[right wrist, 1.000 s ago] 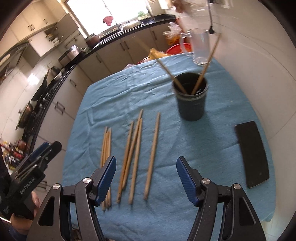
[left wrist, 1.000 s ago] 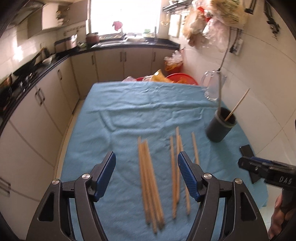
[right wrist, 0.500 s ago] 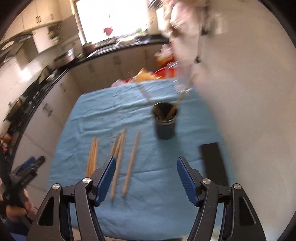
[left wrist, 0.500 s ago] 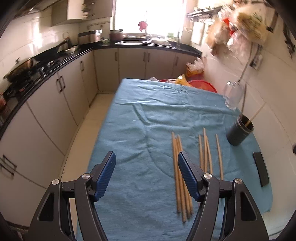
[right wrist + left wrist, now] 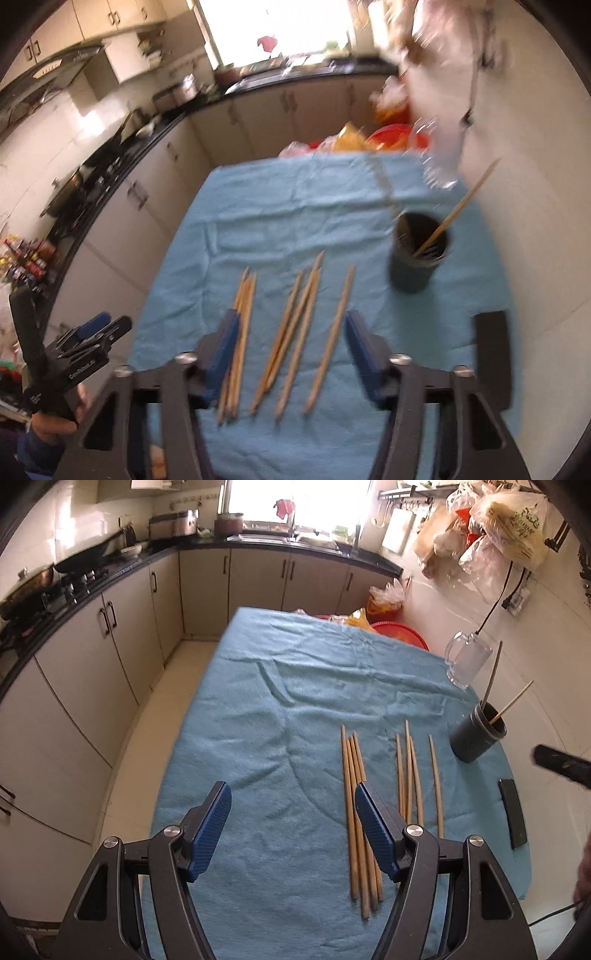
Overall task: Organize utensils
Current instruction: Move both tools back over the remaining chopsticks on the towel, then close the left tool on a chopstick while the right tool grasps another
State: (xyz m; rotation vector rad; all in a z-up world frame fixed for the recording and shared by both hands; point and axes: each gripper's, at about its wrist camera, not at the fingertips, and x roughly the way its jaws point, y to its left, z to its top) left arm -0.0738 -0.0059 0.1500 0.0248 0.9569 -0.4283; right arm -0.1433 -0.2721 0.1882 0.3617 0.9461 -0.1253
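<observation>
At a kitchen desk (image 5: 236,738) draped in blue cloth, we hold both grippers above the loose chopsticks, with nothing in either. Our right gripper (image 5: 291,347) has swung back from the dark cup (image 5: 419,254) in the last second and now hangs over the loose wooden chopsticks (image 5: 295,332), its fingers spread wide and framing the single stick and the trio nearest the cup; the view is smeared with motion. Our left gripper (image 5: 291,830) has drifted away from the cup side, fingers also wide, so that the bundle of four chopsticks (image 5: 356,812) lies just past its right finger instead of between the two. The cup (image 5: 476,734) stands at the desk's far right corner beside a glass mug (image 5: 467,661) and already holds two sticks leaning on its rim; a black flat object (image 5: 511,812) lies on the near side of the cup. We judge the sorting early: two in, eight out, and the right hand looks best placed for the next pick.
</observation>
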